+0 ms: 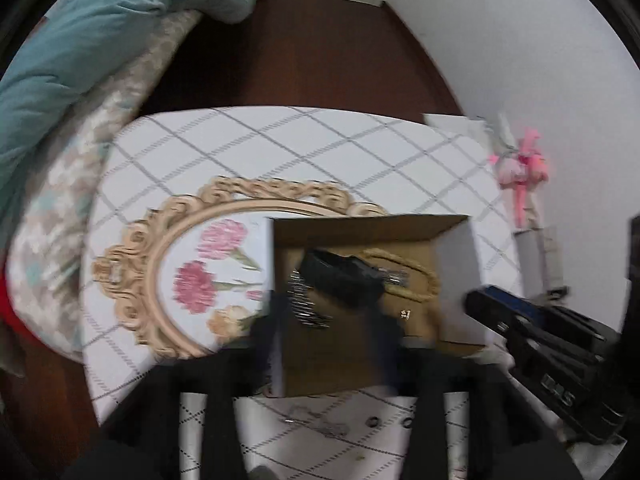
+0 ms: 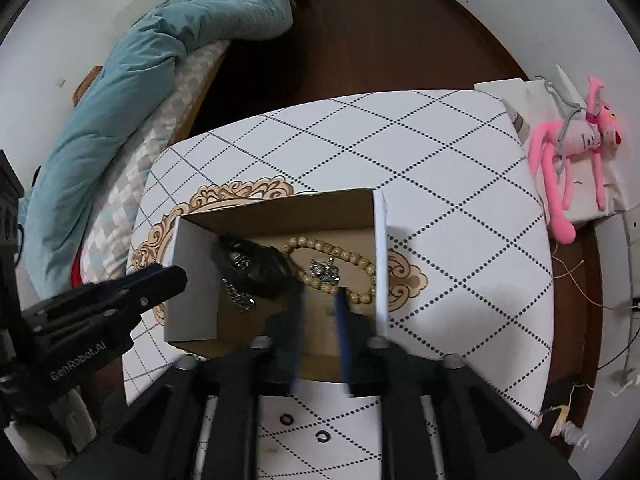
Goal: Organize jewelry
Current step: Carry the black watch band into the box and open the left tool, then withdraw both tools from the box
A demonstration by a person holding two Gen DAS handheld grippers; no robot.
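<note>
1. Locate the cardboard box [image 2: 276,280] on the checked table [image 2: 440,184]. It holds the bead bracelet [image 2: 332,268], a small silver piece [image 2: 325,272] inside the bracelet's loop, a black watch [image 2: 256,268] and a metal chain [image 2: 240,300].
2. Note the loose pieces still on the table in front of the box: two dark rings [image 2: 304,428], and a thin chain [image 1: 316,420] in the left wrist view.
3. Check the right gripper [image 2: 318,312]: its jaws stand narrowly apart over the box with nothing between them.
4. Check the left gripper [image 1: 328,344]: its jaws stand wide above the box, empty. The view is blurred.
5. Expect the rings to be light, hard and slippery; they probably skid on the cloth. Pinch each across its rim from above.
6. Expect the chain to be limp and to sag. Take it near its middle or at a bunched spot.
7. Treat the bracelet as a flexible string of hard beads; grip across one bead.
</note>
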